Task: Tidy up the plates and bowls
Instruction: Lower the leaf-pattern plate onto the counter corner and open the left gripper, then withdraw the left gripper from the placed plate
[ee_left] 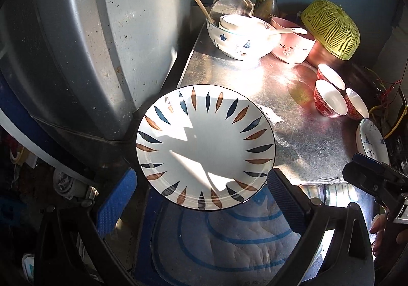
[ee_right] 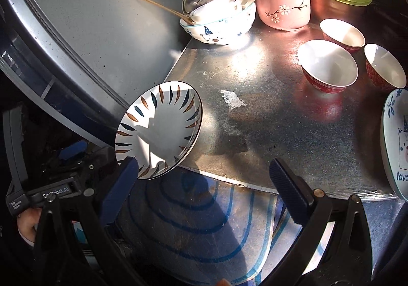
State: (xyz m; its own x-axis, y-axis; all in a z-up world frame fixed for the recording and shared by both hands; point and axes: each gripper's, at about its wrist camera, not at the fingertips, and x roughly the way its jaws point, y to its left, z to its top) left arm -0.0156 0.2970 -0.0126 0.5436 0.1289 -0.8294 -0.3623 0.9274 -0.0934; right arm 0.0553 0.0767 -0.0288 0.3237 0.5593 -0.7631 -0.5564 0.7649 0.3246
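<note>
1. Blue-padded jaws first: the left gripper (ee_left: 201,175) is spread wide with nothing clamped, and the right gripper (ee_right: 204,166) is just as wide and empty.
2. At 9 to 11 o'clock in the left view, a big grey appliance (ee_left: 76,43) walls off that side.
3. From centre out to 3 o'clock runs the metal counter (ee_left: 293,133), glaring in the sun.
4. Dead centre is the leaf-patterned plate (ee_left: 206,148), tilted and hanging past the counter's near corner, over a blue-ringed mat (ee_left: 229,247).
5. At 12 to 1 o'clock, a white bowl (ee_left: 239,38) holding smaller dishes touches a pink bowl (ee_left: 293,48).
6. At 3 o'clock, a bear-print plate (ee_left: 372,140) lies at the counter's edge.
7. At 2 o'clock, three red bowls (ee_left: 329,102) cluster together.
8. Risk: that tilted plate looks poorly supported. A nudge from either pad could slide it off the corner, and a pinch on the thin glazed rim may slip.
9. Risk: a wide swing toward the bear plate could knock it or the red bowls.
10. Hard to tell: what carries the leaf plate, since its lower rim is behind the fingers in both views. Glare washes out the white bowl's contents, and the bear plate is cut off at the frame edge.
</note>
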